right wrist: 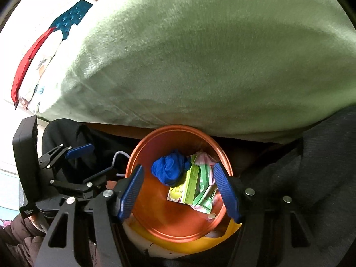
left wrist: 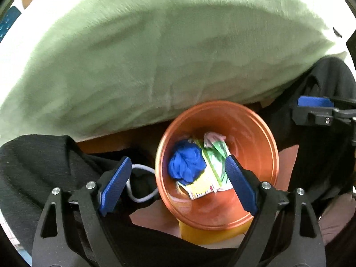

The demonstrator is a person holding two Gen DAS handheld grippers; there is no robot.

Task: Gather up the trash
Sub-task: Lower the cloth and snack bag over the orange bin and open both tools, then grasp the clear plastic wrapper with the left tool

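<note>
Right wrist: trash (right wrist: pixel 189 184) in orange bin (right wrist: pixel 178 222), below open hand-held gripper (right wrist: pixel 180 191).

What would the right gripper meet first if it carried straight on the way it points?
Probably the trash in the orange bin: the open right gripper frames the yellow-green box, beside the blue crumpled piece. Depth is unclear.
</note>
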